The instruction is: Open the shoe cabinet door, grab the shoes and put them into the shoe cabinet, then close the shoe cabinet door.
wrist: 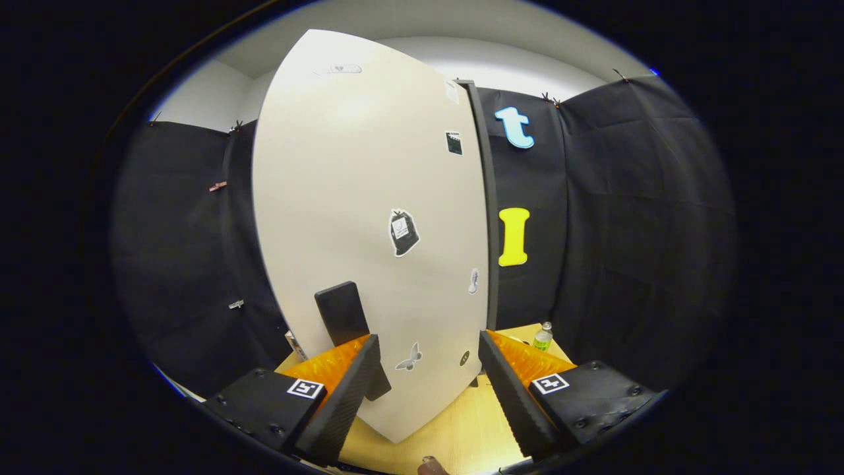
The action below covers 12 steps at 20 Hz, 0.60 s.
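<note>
**Fingers spread in front of the shoe cabinet door**

I see the shoe cabinet door (369, 218) standing tall just ahead of my gripper (428, 359), a pale, smooth panel that takes up the middle of what I can see. Its lower part sits between the fingers (349, 389) and slightly beyond them. The fingers are spread wide and pinch nothing; I cannot tell whether either tip touches the panel.

A dark rectangular handle (343, 313) is fixed to the lower left part of the door, tilted a little, and its lower end passes behind the left finger. Several small stickers (403, 232) are scattered over the door face: a dark one near the middle, a small dark one higher up towards the right edge, a butterfly shape low down between the fingers. Along the door's right edge runs a dark vertical strip (490, 211), which I take for the cabinet's edge or frame, though I cannot tell for sure.

The door rises from a light wooden table (455, 429) that shows between and under the fingers. On that table, beyond the right finger and beside the dark cloth wall, stands a small green bottle (542, 336).
</note>
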{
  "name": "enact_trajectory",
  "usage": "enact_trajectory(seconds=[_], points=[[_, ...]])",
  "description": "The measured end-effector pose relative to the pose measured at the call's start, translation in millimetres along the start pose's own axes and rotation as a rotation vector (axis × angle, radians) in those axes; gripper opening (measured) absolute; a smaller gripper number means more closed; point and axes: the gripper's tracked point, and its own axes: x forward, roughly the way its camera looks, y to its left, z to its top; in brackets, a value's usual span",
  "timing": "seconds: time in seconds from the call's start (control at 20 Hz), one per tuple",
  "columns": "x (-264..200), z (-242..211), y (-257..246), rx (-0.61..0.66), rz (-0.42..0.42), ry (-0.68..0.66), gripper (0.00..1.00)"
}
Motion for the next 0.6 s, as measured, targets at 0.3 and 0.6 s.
enact_trajectory(seconds=[0.3,0.6], points=[[10.4,-3.2,34.2,-0.006,0.035,0.000,0.98],[15.5,-5.9,62.8,-0.025,0.058,0.001,0.98]])
